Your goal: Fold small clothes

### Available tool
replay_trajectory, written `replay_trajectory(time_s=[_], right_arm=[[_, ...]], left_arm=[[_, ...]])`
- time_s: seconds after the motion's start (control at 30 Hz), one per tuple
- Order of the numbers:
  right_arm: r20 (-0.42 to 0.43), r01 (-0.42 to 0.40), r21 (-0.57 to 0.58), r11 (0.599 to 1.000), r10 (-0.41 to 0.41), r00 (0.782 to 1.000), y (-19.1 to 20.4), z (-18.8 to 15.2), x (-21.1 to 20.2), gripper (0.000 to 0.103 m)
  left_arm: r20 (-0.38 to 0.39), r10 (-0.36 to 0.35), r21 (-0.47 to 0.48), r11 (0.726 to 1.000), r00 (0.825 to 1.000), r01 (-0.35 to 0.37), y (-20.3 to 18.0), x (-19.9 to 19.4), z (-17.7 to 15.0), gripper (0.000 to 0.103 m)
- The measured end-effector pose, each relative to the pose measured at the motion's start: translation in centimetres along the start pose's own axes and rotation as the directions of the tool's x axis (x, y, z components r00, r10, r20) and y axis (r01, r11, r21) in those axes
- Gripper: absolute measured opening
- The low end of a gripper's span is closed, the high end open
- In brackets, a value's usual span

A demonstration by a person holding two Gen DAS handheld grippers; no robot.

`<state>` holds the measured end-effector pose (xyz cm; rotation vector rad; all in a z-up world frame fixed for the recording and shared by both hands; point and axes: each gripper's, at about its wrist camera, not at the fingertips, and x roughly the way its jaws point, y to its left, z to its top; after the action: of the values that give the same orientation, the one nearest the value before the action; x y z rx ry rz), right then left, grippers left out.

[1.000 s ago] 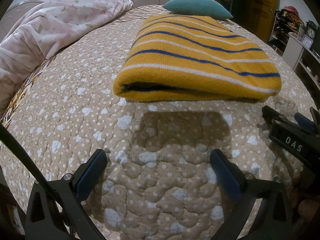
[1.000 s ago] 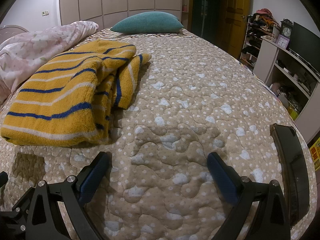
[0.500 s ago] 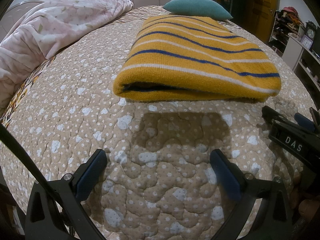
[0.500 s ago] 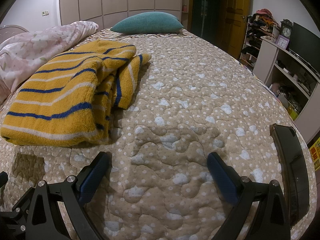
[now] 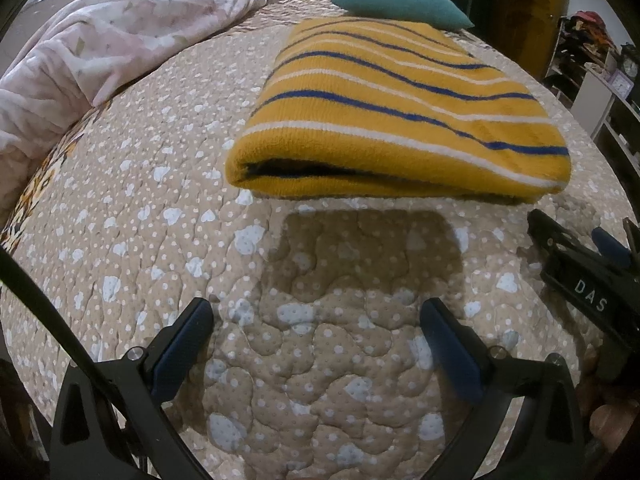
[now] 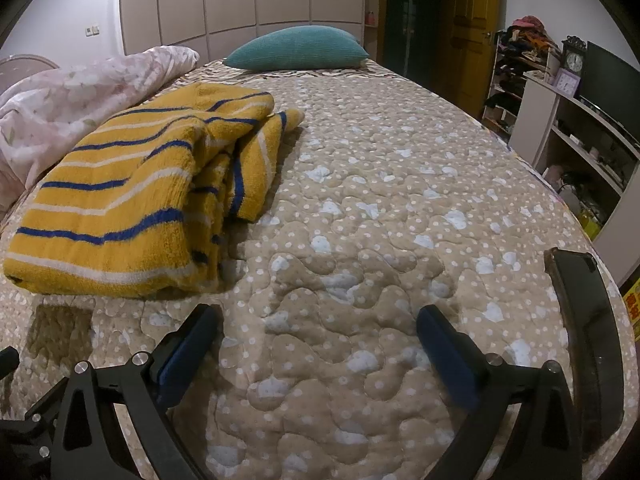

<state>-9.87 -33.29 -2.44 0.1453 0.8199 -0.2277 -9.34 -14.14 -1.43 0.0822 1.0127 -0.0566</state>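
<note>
Both hand-held grippers — left [image 5: 316,332], right [image 6: 318,340] — hover low over the quilt [image 6: 380,200], jaws spread, near the folded sweater [image 5: 400,120].

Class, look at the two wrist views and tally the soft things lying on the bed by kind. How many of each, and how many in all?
Striped sweater: 1
Teal pillow: 1
Pink blanket: 1
Total: 3
</note>
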Motion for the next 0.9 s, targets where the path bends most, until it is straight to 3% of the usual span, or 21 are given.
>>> replay_trajectory(time_s=[0.9], right_arm=[[-0.004, 0.015, -0.009, 1.000, -0.015, 1.000, 0.17, -0.17, 0.22, 0.103]], left_arm=[[0.021, 0.000, -0.006, 1.000, 1.000, 0.000, 0.08, 0.04, -0.36, 0.103]])
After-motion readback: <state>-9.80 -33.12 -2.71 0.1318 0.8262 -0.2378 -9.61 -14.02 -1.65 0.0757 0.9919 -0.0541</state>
